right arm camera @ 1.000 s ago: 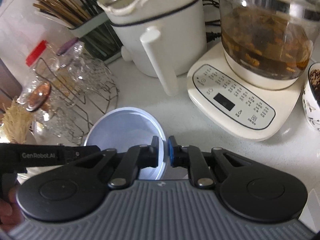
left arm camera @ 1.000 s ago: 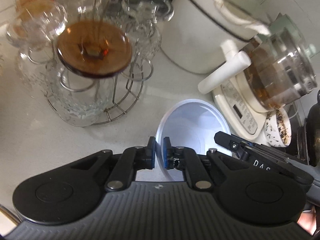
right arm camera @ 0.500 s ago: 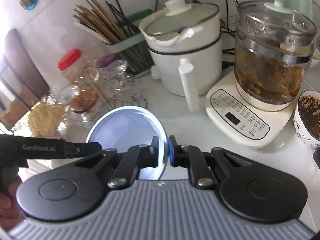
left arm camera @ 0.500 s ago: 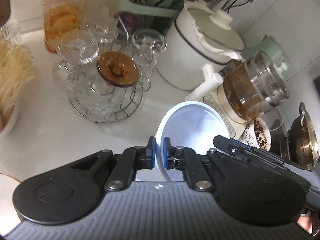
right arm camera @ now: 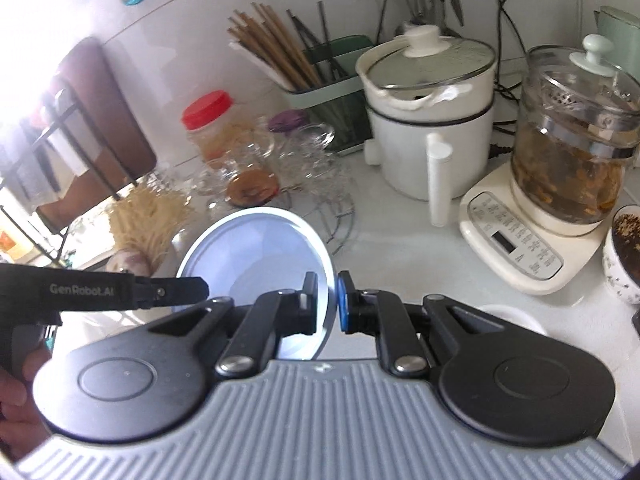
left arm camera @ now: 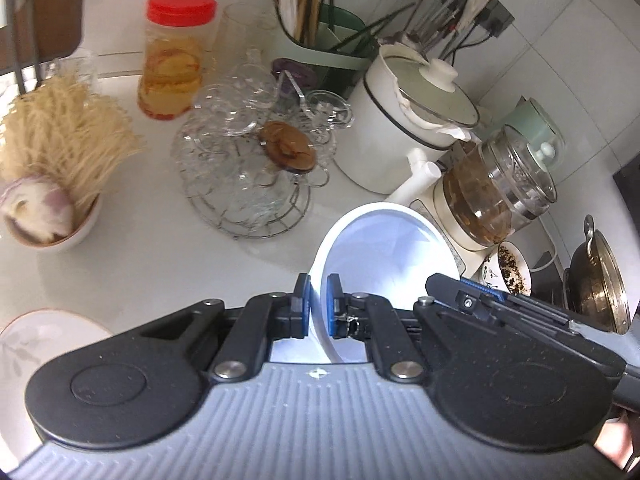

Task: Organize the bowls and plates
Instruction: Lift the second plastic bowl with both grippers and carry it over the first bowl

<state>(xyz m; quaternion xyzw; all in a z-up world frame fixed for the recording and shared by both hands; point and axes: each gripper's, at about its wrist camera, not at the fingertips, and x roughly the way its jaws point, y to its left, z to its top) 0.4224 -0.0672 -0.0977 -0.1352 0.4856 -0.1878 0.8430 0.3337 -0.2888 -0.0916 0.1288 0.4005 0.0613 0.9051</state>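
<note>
A white bowl [left arm camera: 382,256] is held in the air above the white counter by both grippers. My left gripper [left arm camera: 318,306] is shut on its left rim. My right gripper [right arm camera: 328,300] is shut on its right rim; the bowl shows in the right wrist view [right arm camera: 260,256] with the left gripper's arm [right arm camera: 120,290] beside it. The right gripper shows in the left wrist view [left arm camera: 480,296] at the bowl's right. A white patterned plate [left arm camera: 36,344] lies on the counter at lower left.
A wire rack of glass cups [left arm camera: 248,160] stands ahead. A white pot [left arm camera: 404,128], a glass kettle on its base [left arm camera: 496,196], a red-lidded jar [left arm camera: 176,52], a bowl of noodles [left arm camera: 52,200], a tea-leaf bowl [left arm camera: 510,268] and a metal pan [left arm camera: 600,280] surround it.
Both grippers have lifted the bowl up and back from the counter. The rack, pot and kettle now look smaller and farther away, and the plate and noodle bowl have come into view.
</note>
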